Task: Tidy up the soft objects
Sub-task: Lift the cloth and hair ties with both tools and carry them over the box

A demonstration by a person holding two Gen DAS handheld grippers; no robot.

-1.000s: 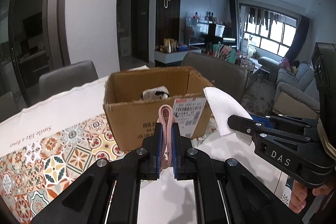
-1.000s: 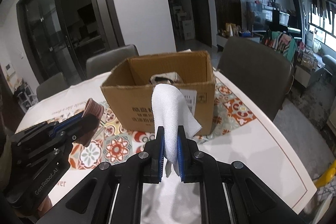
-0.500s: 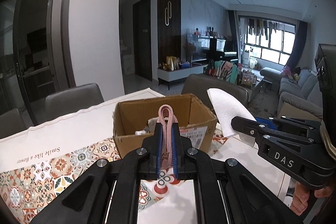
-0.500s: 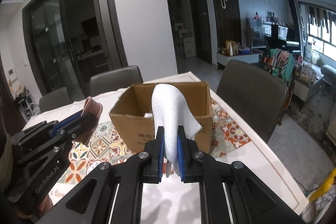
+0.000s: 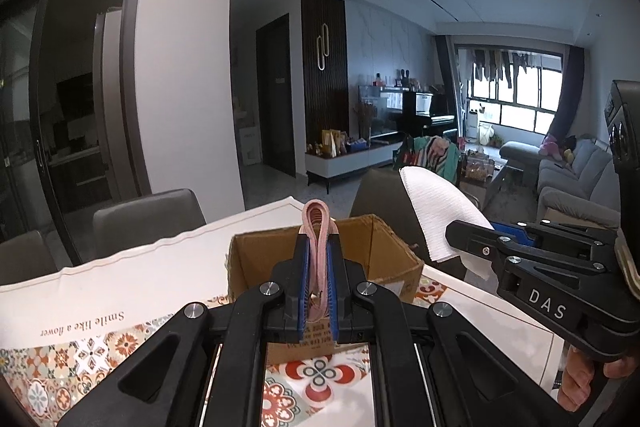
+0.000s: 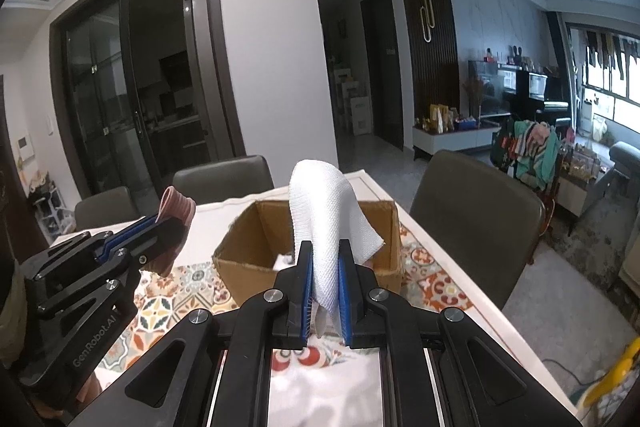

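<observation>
My left gripper (image 5: 319,251) is shut on a folded pink ribbed cloth (image 5: 317,227) that sticks up between its blue pads. My right gripper (image 6: 325,259) is shut on a white woven cloth (image 6: 326,215) that droops over to the right. Both are held in the air just short of an open cardboard box (image 5: 380,247) on the table, near side facing me. In the right wrist view the box (image 6: 248,239) shows a bit of white material inside; the left gripper (image 6: 176,227) with the pink cloth (image 6: 178,205) hangs at the left. The right gripper (image 5: 472,239) and white cloth (image 5: 436,211) appear at right.
The table carries a white runner with a patterned tile print (image 5: 92,351) and lettering. Grey chairs (image 6: 476,203) stand round the far and right sides. A person's fingers (image 5: 580,383) hold the right handle. Behind lie a living room, sofa (image 5: 572,183) and glass doors (image 6: 132,107).
Both grippers have risen with their cloths, so the box now sits lower and smaller in both views and more of its open top shows.
</observation>
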